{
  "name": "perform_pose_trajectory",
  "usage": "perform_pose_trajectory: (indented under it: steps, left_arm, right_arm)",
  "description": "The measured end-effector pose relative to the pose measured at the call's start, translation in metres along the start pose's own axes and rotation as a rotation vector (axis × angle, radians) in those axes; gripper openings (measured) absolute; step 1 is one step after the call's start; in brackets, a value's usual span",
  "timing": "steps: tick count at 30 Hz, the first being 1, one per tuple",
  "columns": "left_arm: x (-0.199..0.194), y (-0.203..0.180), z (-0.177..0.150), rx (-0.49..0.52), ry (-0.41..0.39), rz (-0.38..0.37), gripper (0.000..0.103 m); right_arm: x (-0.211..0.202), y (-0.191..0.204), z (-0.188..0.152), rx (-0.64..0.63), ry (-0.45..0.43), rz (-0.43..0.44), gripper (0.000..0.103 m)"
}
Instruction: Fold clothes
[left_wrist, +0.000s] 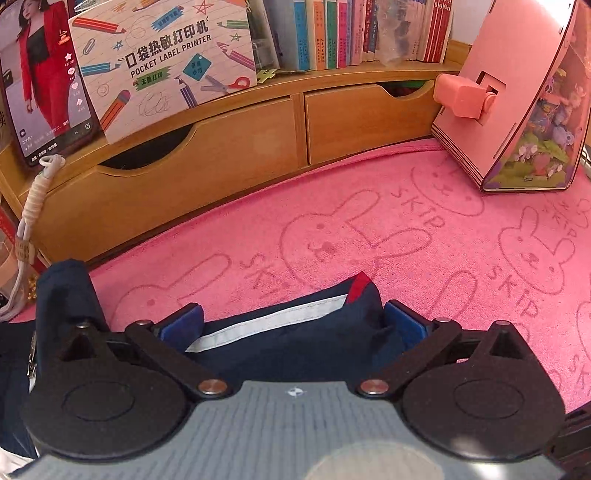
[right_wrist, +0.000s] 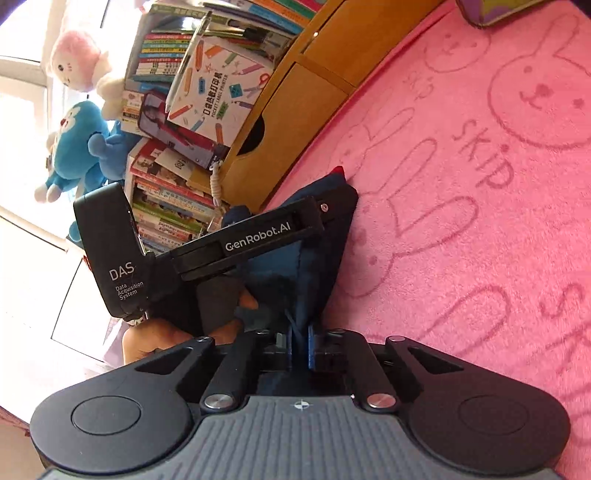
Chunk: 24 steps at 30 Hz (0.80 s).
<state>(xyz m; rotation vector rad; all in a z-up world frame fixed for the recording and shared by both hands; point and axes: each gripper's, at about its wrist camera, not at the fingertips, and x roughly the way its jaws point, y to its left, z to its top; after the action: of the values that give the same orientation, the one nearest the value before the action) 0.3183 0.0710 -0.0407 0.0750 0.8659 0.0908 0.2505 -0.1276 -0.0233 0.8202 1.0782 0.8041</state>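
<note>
two claws on one navy garment: where this fold could slip

the navy garment (left_wrist: 295, 332) lies bunched at the near edge of the tabletop's pink rabbit-print towel (left_wrist: 406, 240), its white stripe and red tip facing the wooden drawer unit (left_wrist: 221, 147); the left claw (left_wrist: 293, 319) stands spread wide, blue pads either side of the cloth, not pressing it as far as the left wrist view shows; the right claw (right_wrist: 299, 347) is pressed together and pinching a thin ridge of the same navy fabric (right_wrist: 317, 266)

risks, as a judgement:

- the right pinch looks shallow, on a narrow pleat only; a brisk pull could let the fabric slide out, or drag one layer and leave the rest behind
- the left claw grips nothing; if the right one lifts alone, the garment could swing and crumple rather than fold flat
- the two claws sit close, the left one's arm lying across the cloth in the right wrist view; a careless move could knock them together
- the towel is loose pile; a closing pad could catch it with the cloth and ruck it up
- the pink wooden box (left_wrist: 517, 110) and the propped printer carton (left_wrist: 162, 62) stand near; a wide sweep of cloth could topple them
</note>
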Motion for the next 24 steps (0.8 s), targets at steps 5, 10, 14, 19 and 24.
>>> perform_pose_trajectory:
  steps: [5,10,14,19,24]
  left_arm:
    - [-0.001,-0.001,-0.001,0.007,-0.027,0.008,0.103]
    - [0.0,-0.002,-0.001,-0.005,-0.046,0.015,0.103]
    - [-0.017,-0.003,0.005,0.046,-0.067,-0.007,0.087]
    - [-0.063,0.007,0.006,0.048,-0.043,-0.066,0.097]
    - [-0.082,-0.024,-0.011,0.176,-0.061,0.124,0.1]
  right_arm:
    - [-0.017,-0.001,-0.023,0.002,0.065,0.018,0.006]
    - [-0.032,-0.006,-0.036,0.027,0.083,0.045,0.007]
    - [-0.033,-0.015,-0.033,0.088,0.059,0.096,0.007]
    - [-0.029,-0.006,-0.033,0.02,0.048,0.062,0.007]
    - [-0.03,-0.006,-0.037,-0.008,0.026,0.067,0.007]
